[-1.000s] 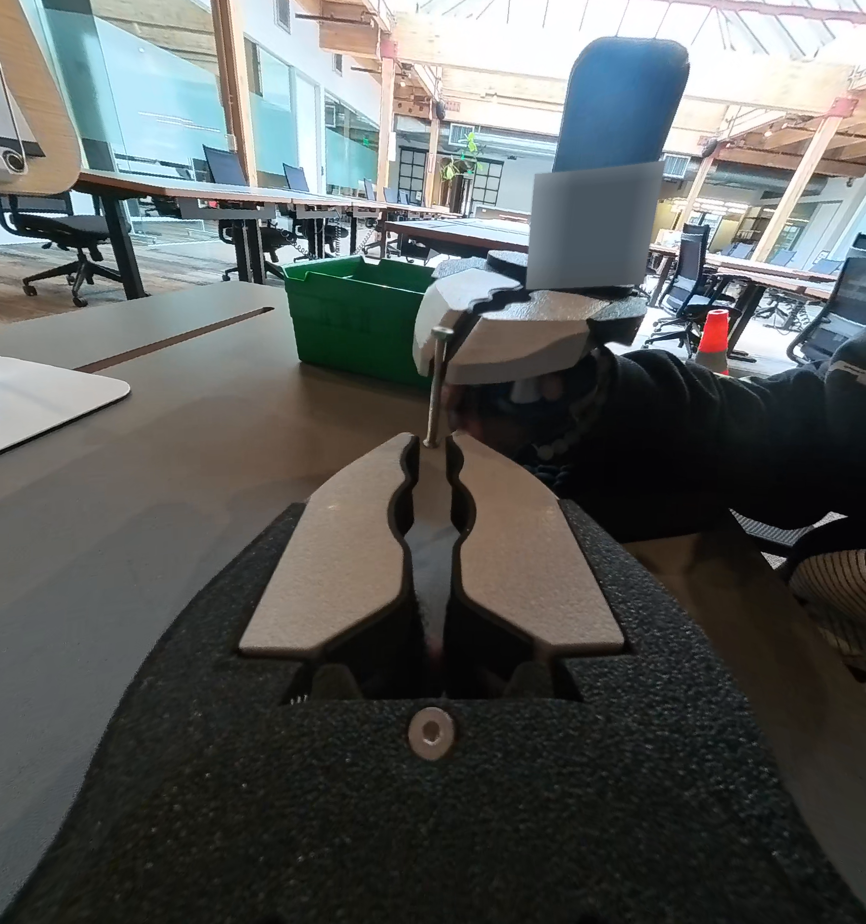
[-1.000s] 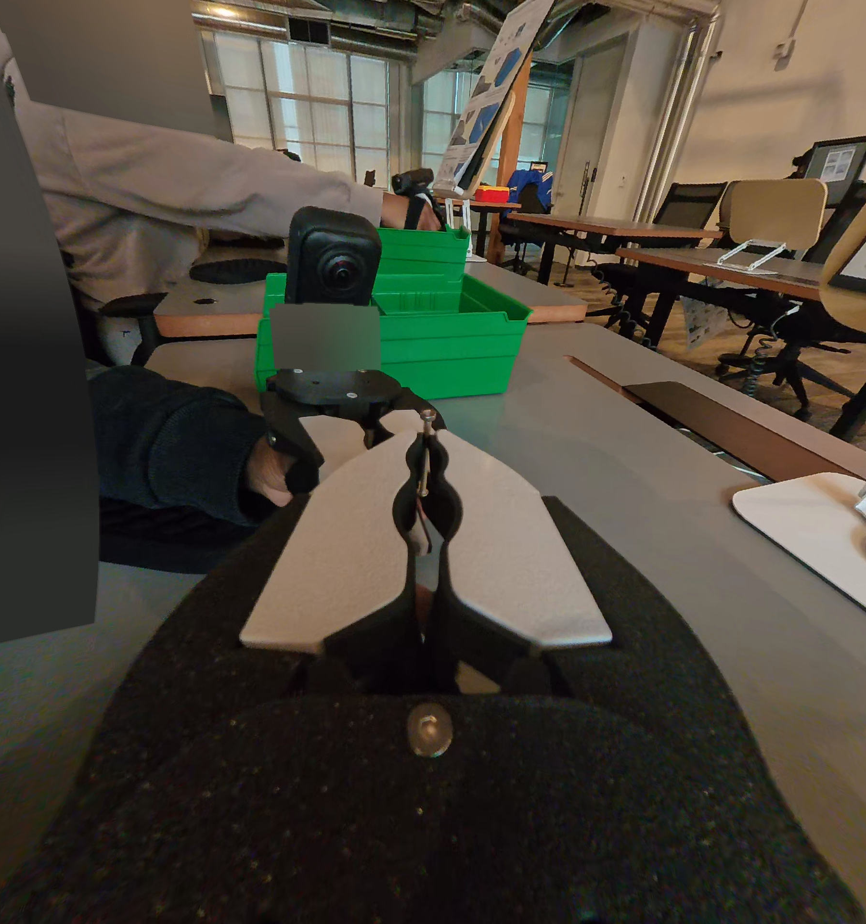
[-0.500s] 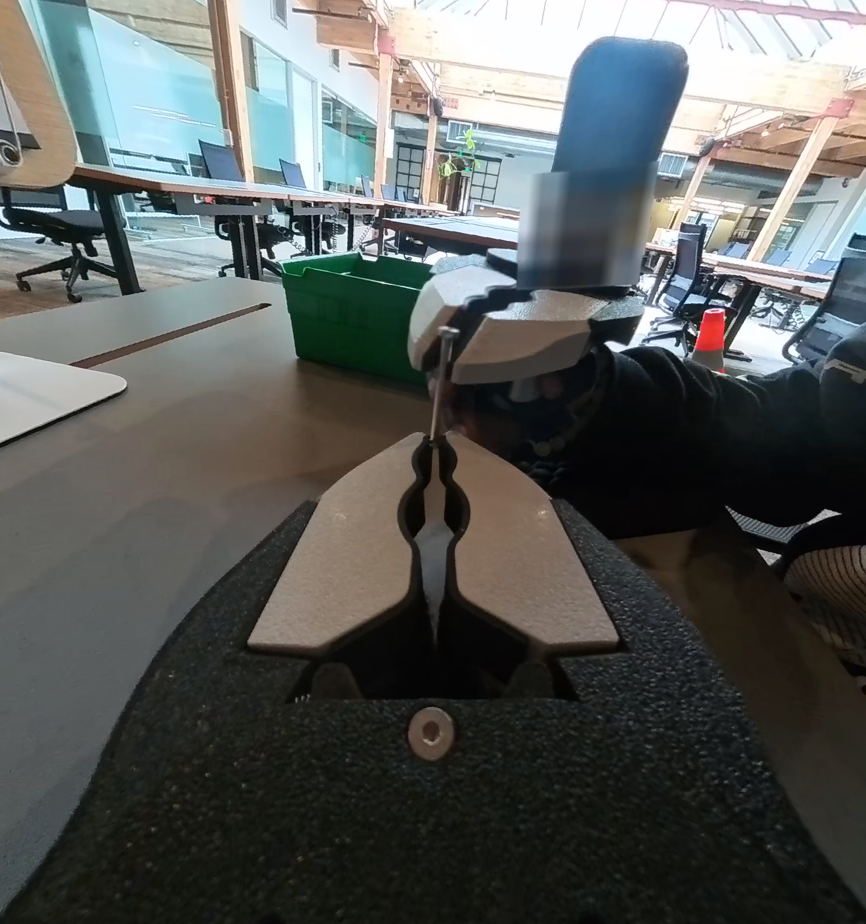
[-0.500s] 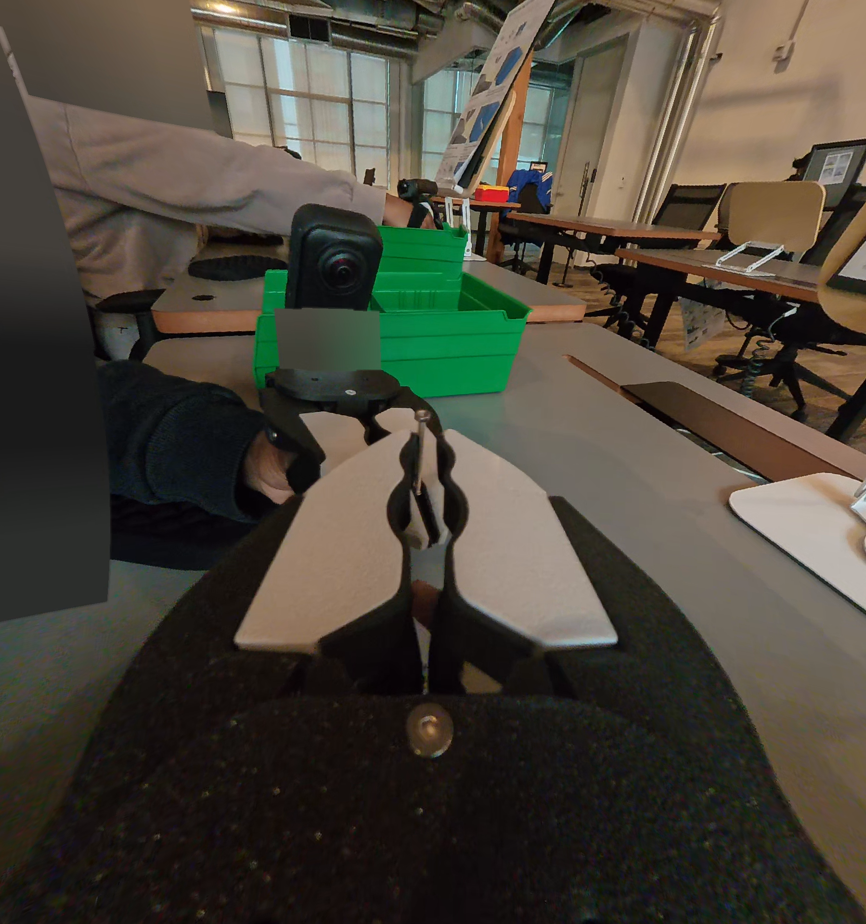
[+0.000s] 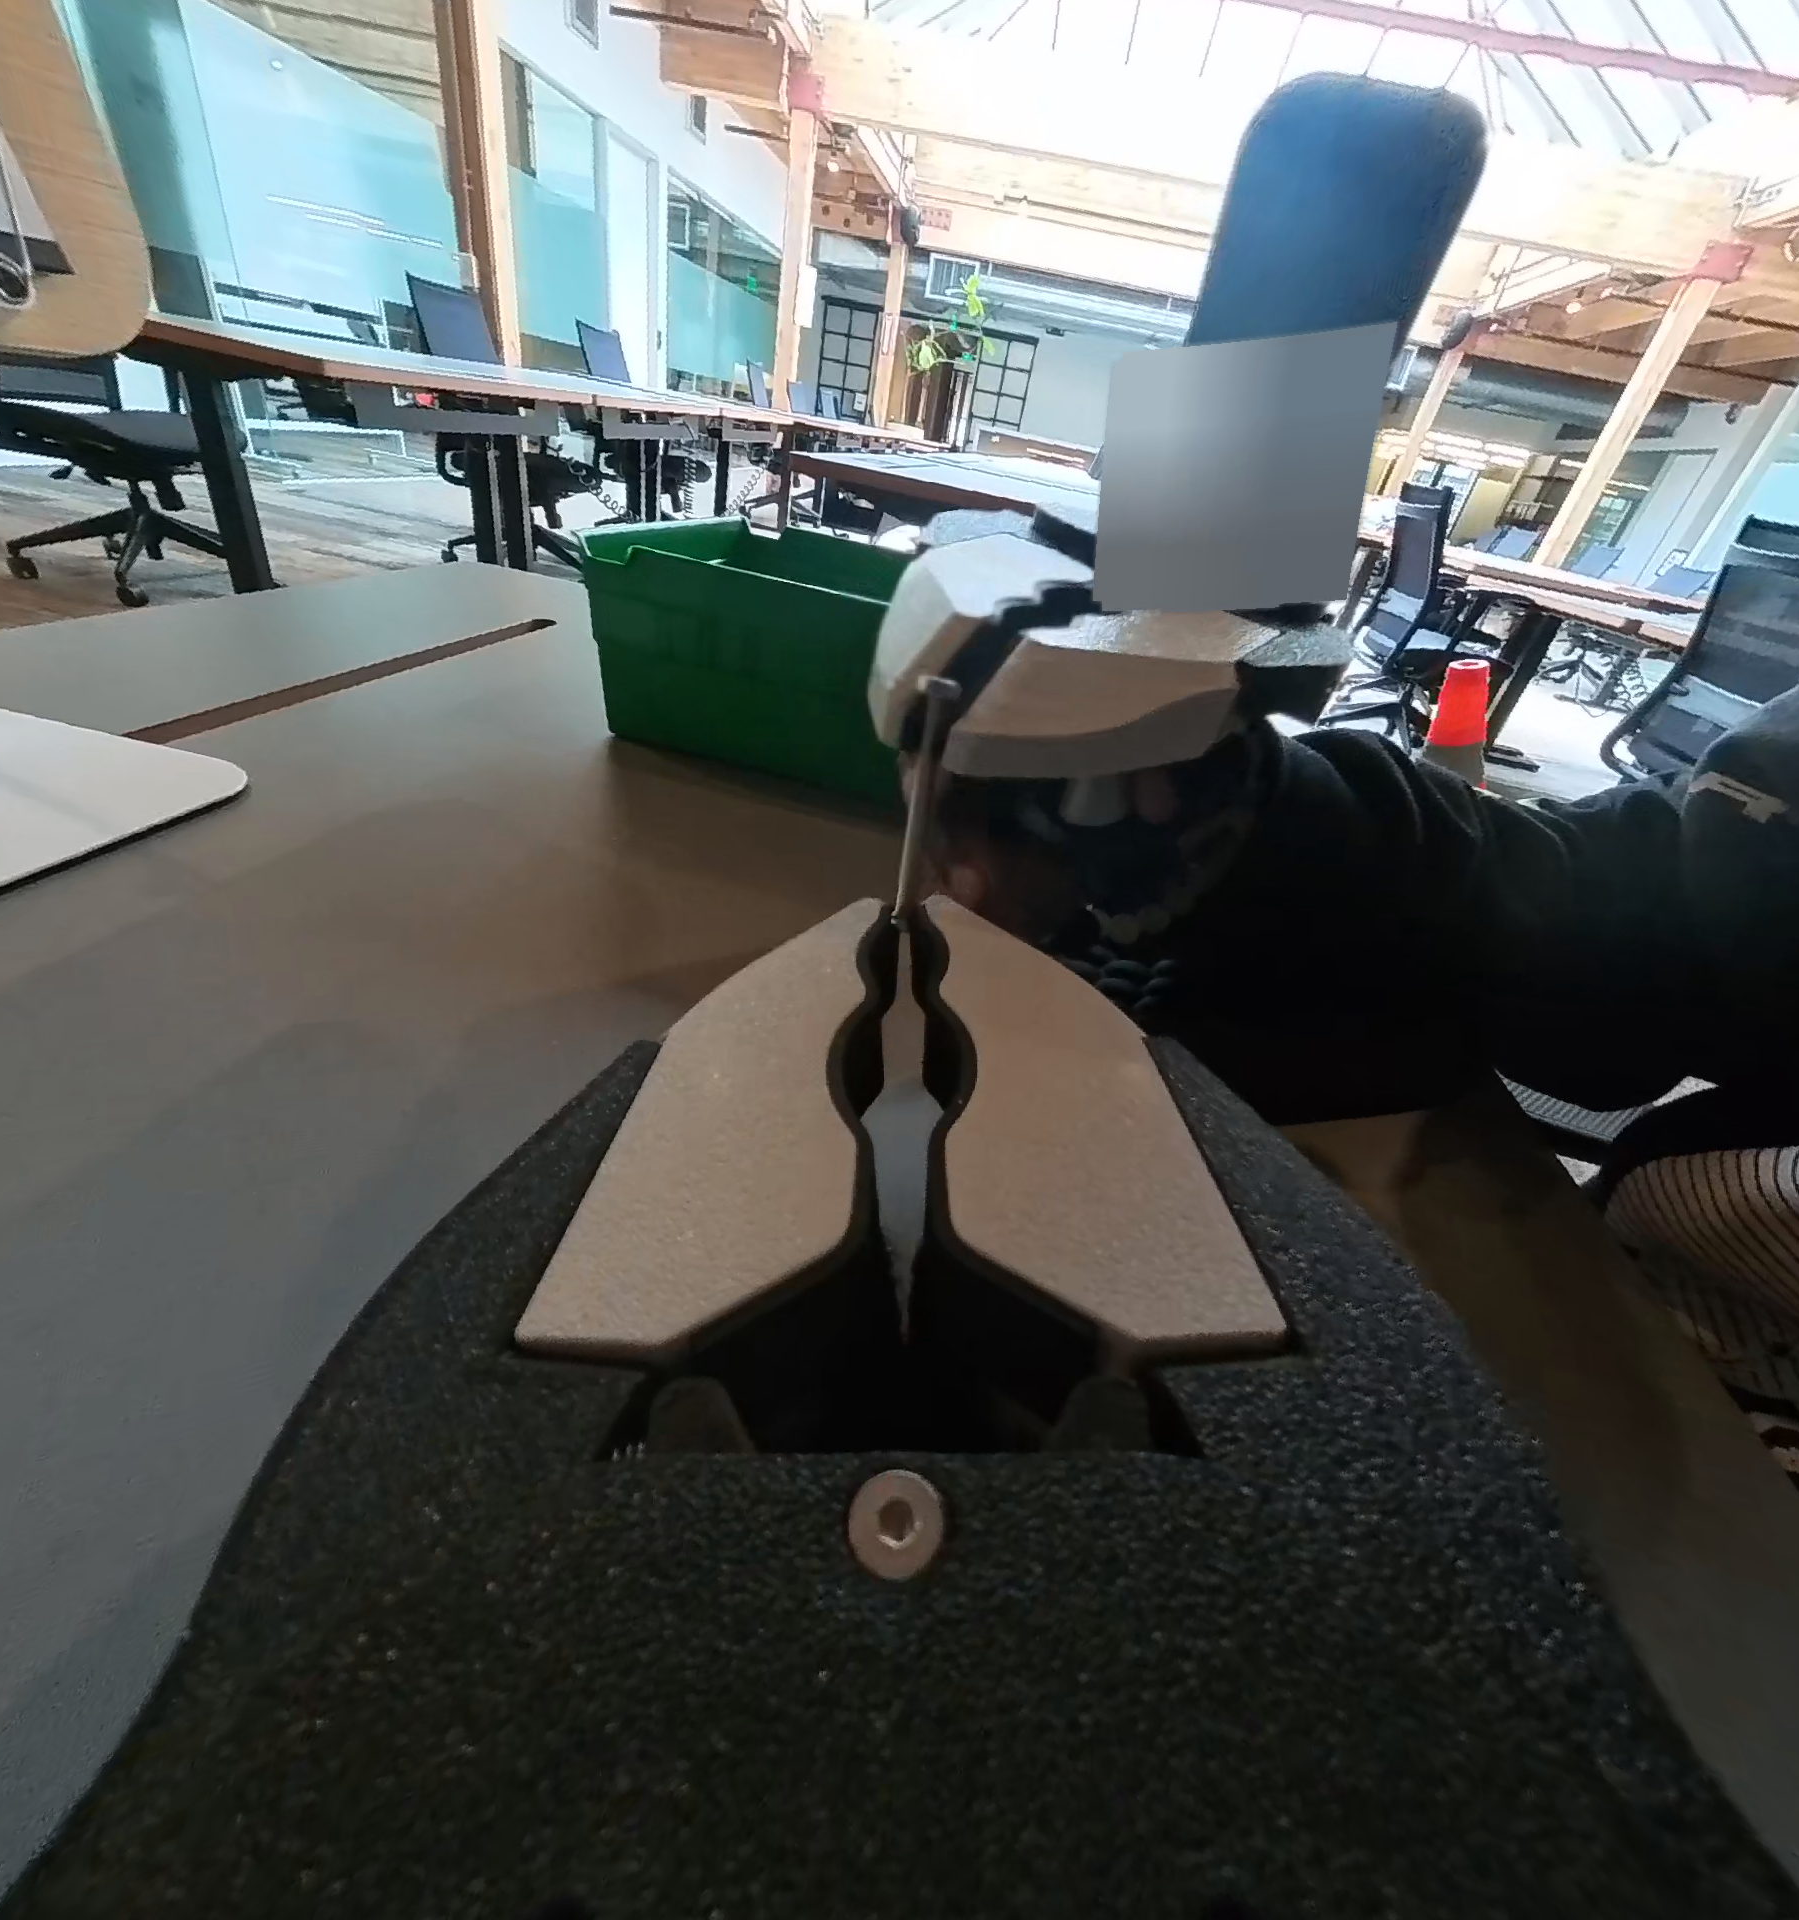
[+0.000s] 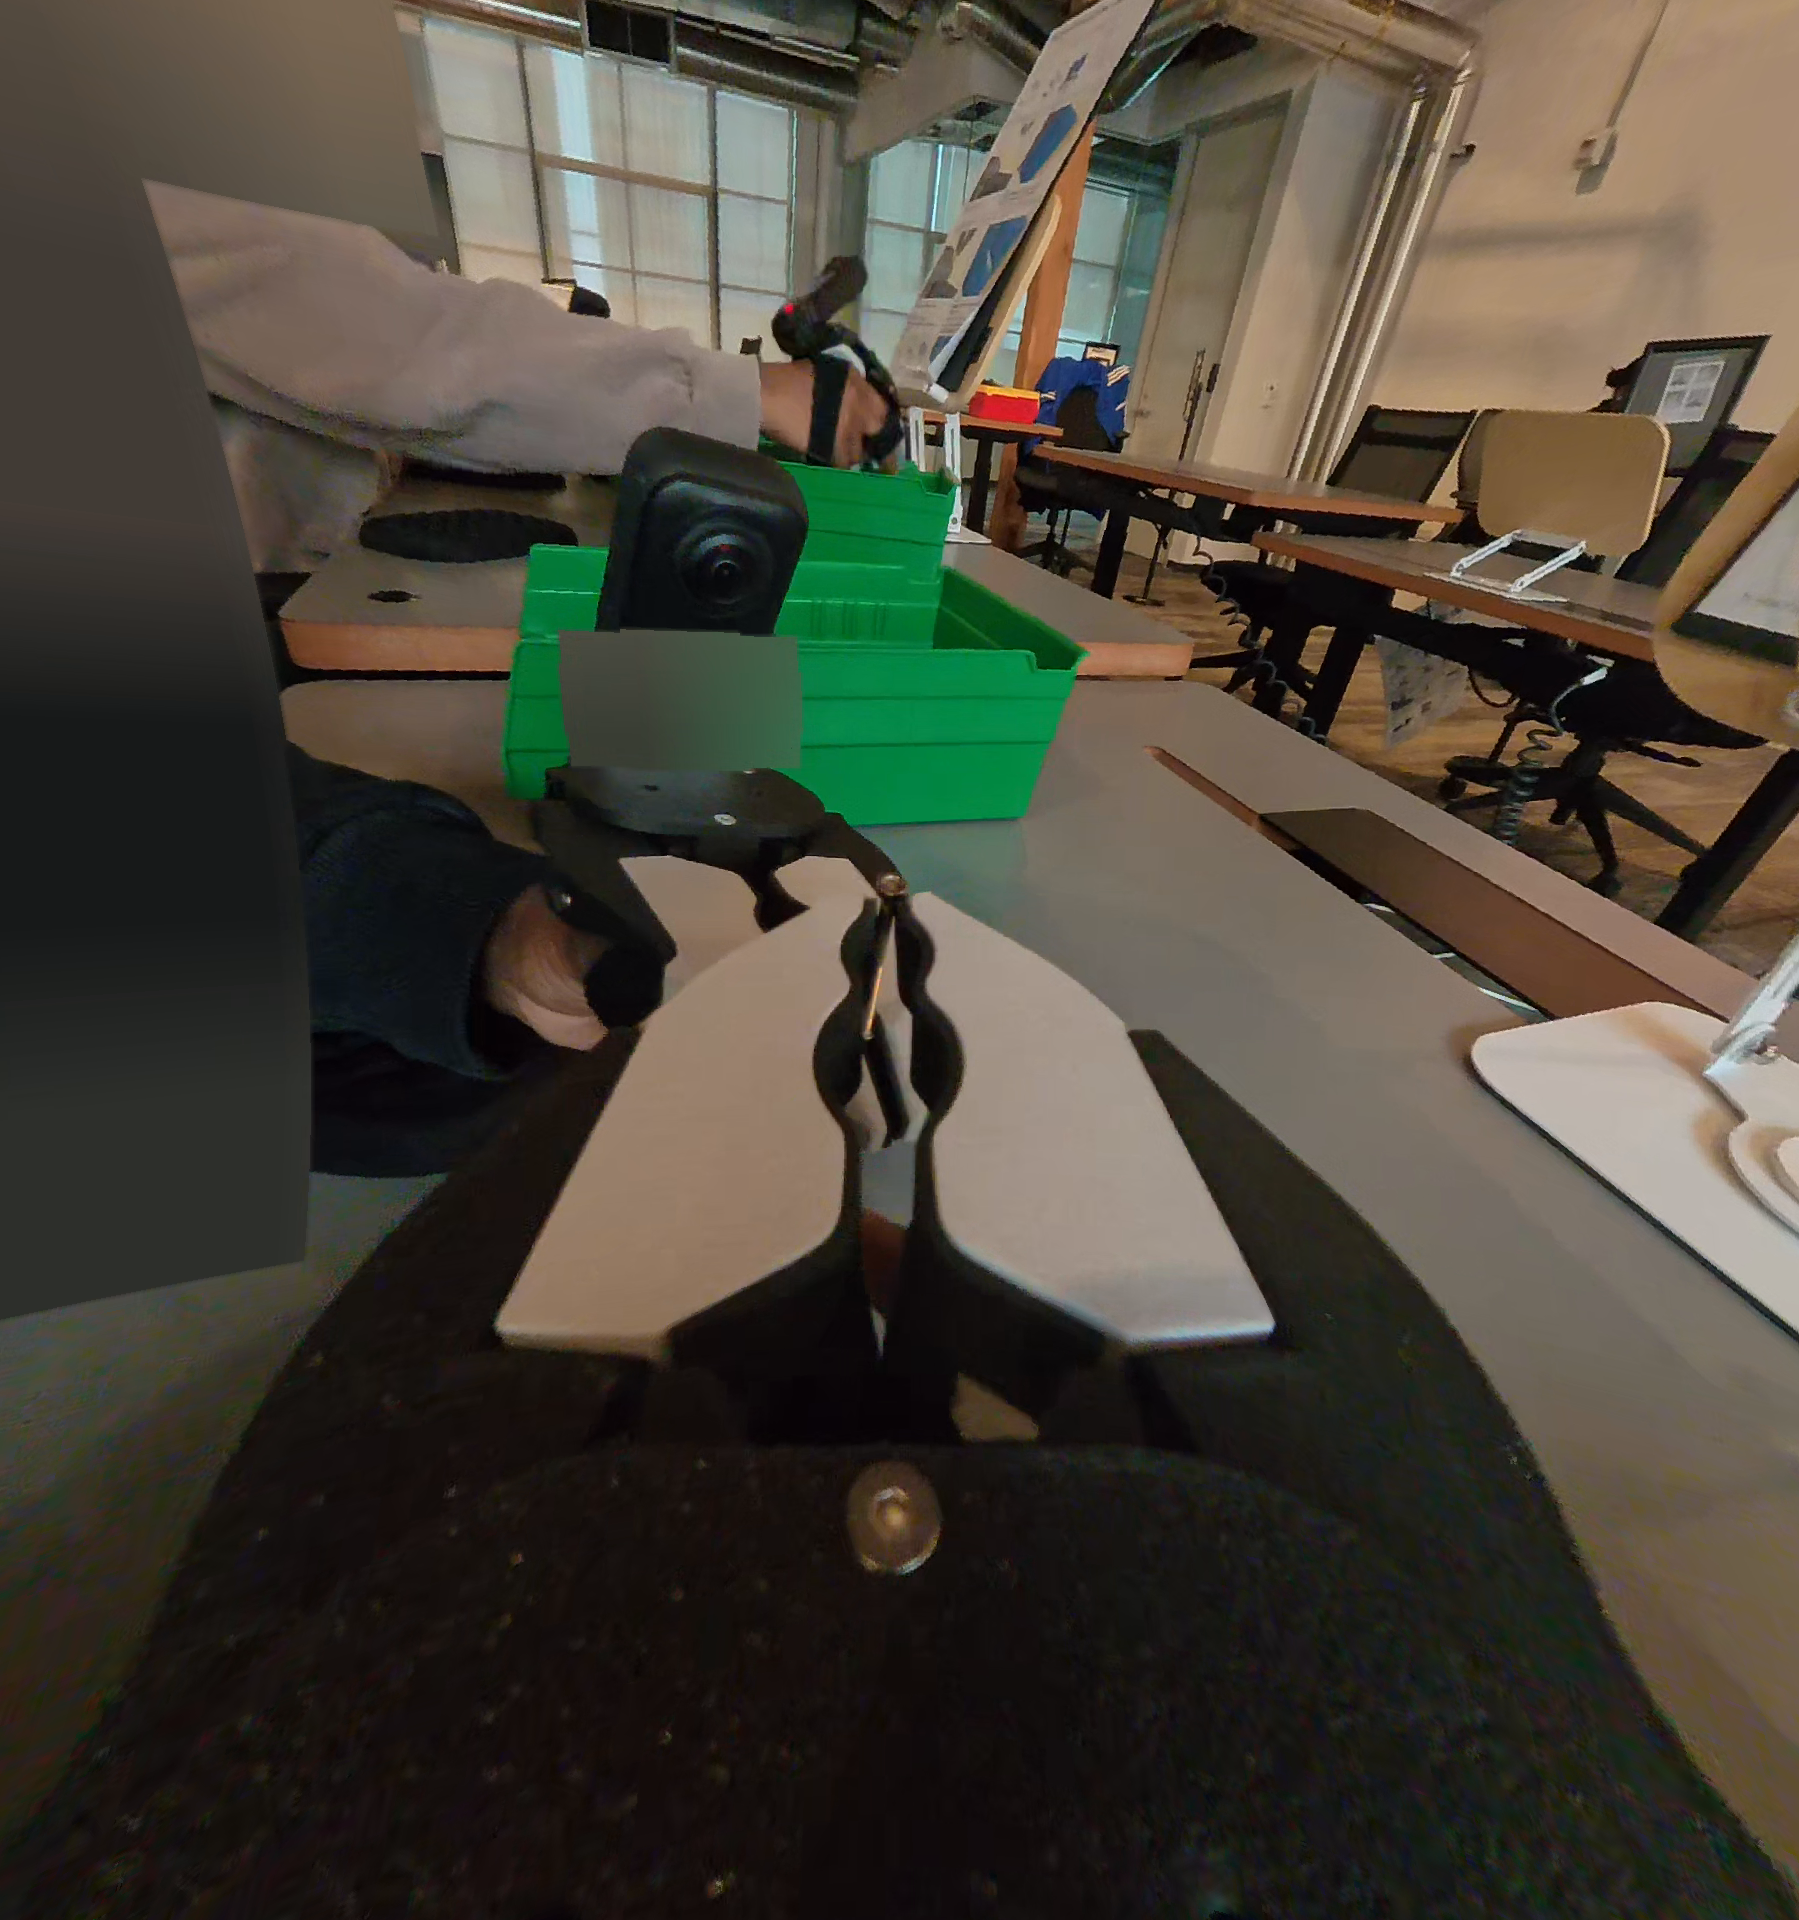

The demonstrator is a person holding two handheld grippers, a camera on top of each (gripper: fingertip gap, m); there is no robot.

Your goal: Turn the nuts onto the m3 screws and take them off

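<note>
The screw [image 5: 916,800] is a thin, bright metal rod with a small round head [image 6: 889,885], held nearly upright in the air above the grey worktop [image 5: 251,1039] and spanning your two tongs. Your right tongs [image 5: 926,691] are closed on its head end, the head just clear of the tips. Your left tongs [image 5: 905,914] are pinched to a narrow slit around its lower tip; whether a nut sits there is too small to tell. In the right wrist view the shaft [image 6: 877,966] runs down through the scalloped slot between the fingers [image 6: 729,1091]. These are pale, matt, finely grained plates with wavy inner edges, seated in a coarse black speckled housing [image 5: 874,1662] with one bright bolt at its centre. A dark knitted sleeve [image 5: 1497,914] covers the arm behind the right tongs. Beyond the screw stands a green plastic bin [image 6: 926,717] with ribbed walls, open-topped, its contents hidden by the walls. A white rounded base plate [image 6: 1622,1122] lies at the worktop's edge.
</note>
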